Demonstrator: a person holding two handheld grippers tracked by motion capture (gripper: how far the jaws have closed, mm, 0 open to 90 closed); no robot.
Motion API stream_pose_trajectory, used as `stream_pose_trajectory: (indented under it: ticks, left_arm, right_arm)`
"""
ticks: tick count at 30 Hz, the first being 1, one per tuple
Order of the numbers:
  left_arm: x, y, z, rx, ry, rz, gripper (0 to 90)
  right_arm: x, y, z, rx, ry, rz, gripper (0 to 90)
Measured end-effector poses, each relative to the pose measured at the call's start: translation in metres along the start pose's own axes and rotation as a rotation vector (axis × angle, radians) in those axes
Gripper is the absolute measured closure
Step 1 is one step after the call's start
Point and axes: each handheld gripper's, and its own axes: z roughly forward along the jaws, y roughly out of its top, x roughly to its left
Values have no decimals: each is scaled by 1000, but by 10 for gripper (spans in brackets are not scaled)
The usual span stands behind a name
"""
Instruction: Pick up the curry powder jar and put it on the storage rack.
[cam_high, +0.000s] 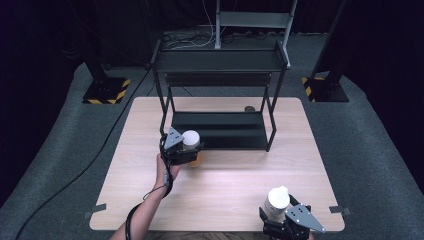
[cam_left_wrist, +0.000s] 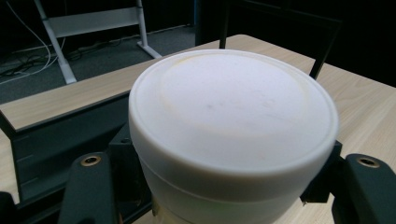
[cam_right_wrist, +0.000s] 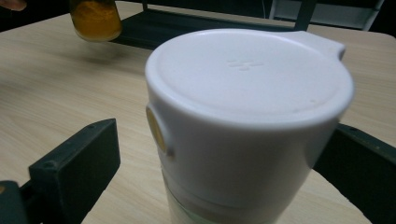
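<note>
The left gripper (cam_high: 184, 148) has its fingers (cam_left_wrist: 88, 186) clamped on the sides of a jar (cam_left_wrist: 233, 135) with a flat white lid and amber contents; in the high view the jar (cam_high: 191, 142) sits in the grip just in front of the left end of the rack's (cam_high: 220, 131) bottom shelf, low over the tabletop (cam_high: 220, 175), and whether it rests on the wood or hangs just above it I cannot tell. The right gripper (cam_high: 284, 219) is at the near right edge, its fingers (cam_right_wrist: 74, 161) on either side of a white-capped bottle (cam_right_wrist: 247, 116) with a flip-top tab; the left finger looks to stand slightly off the wall, so whether the grip is firm I cannot tell. The step in hand seems to be carrying the jar to the rack. The next move likely calls for raising the jar over the shelf's front lip, easing it forward between the uprights, setting it upright and only then parting the fingers; the bottle would follow.
</note>
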Motion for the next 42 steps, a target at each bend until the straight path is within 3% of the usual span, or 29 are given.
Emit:
stream_pose_trajectory:
  ticks: [29, 42]
  left_arm:
    - [18, 40, -19, -11, -15, 54, 339]
    - [26, 55, -18, -24, -21, 48, 340]
  right_arm:
    - [-1, 0, -4, -3, -19, -11, 0]
    - [0, 1, -4, -1, -16, -14, 0]
